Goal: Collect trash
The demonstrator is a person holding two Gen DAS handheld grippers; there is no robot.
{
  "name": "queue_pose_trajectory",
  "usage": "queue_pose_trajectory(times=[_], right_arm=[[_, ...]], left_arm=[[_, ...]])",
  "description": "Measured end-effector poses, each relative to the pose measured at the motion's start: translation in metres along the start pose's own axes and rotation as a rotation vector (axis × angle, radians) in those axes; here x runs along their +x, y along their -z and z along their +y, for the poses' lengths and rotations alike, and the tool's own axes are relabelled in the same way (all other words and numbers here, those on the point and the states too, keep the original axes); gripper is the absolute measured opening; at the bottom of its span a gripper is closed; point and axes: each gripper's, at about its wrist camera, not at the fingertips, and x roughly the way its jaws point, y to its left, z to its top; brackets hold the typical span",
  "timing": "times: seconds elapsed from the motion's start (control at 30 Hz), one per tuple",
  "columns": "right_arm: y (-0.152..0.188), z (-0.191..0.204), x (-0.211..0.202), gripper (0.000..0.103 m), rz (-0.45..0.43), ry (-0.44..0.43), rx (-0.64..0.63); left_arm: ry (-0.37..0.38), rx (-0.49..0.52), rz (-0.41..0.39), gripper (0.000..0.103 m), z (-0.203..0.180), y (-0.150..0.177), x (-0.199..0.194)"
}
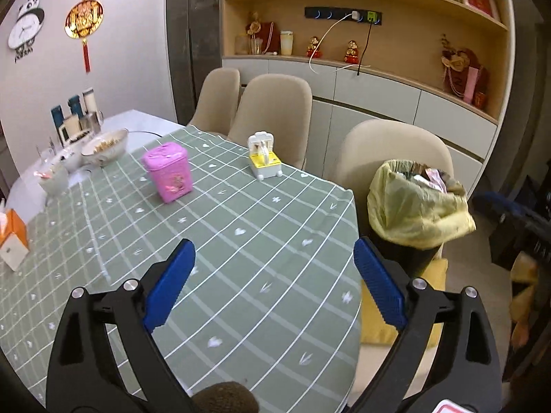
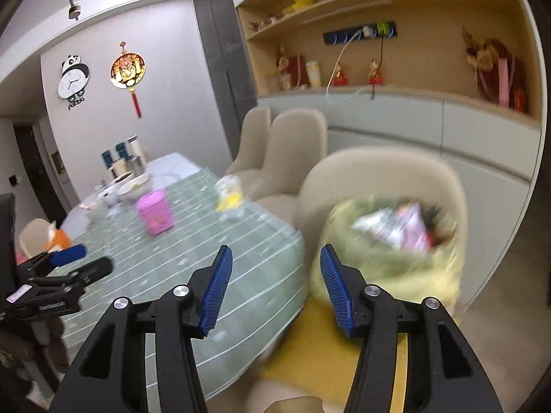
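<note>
- Left gripper (image 1: 273, 268): fingers wide apart, nothing between them, over the near bench (image 1: 241, 241) edge.
- Right gripper (image 2: 275, 275): fingers parted, narrower than left, empty; view blurred.
- Bin (image 1: 418, 206) with yellow bag stands on a chair seat off the bench's right end, already stuffed with wrappers.
- Bin lies ahead-right of the left fingers; in the right wrist view it is just ahead-right of the right fingers (image 2: 334, 285), so the right hand looks nearer the bin.
- No loose trash visible on the green cloth near either gripper.
- Left on the bench: pink box (image 1: 168, 172) mid-bench, white-yellow toy (image 1: 263, 156) near the far edge, bowls (image 1: 106, 146) at the far-left end, orange tissue box (image 1: 13, 234) at left.
- Judgement: next pick, if any, lies forward-left, away from the bin; left hand is nearer that side.
- Pink box stands upright, long axis vertical; whether it counts as trash, cannot tell.
</note>
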Motion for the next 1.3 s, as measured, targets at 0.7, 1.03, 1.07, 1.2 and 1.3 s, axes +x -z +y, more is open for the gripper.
queue_pose_trajectory(times=[0.7, 1.03, 1.07, 1.2, 1.3], right_arm=[[0.080, 0.115, -0.053, 0.050, -0.025, 0.116, -0.131], [0.077, 0.118, -0.060, 0.050, -0.043, 0.123, -0.129], [0.077, 0.118, -0.060, 0.050, -0.045, 0.125, -0.128], [0.076, 0.117, -0.063, 0.050, -0.052, 0.130, -0.120], [0.077, 0.117, -0.065, 0.050, -0.055, 0.133, -0.114]], left_arm=[[-0.058, -0.012, -0.047, 0.089, 0.036, 0.054, -0.075], [-0.053, -0.011, -0.068, 0.089, 0.041, 0.055, -0.085], [-0.052, -0.010, -0.070, 0.089, 0.041, 0.055, -0.085], [-0.047, -0.004, -0.073, 0.089, 0.040, 0.055, -0.087], [-0.040, 0.002, -0.076, 0.089, 0.039, 0.055, -0.088]])
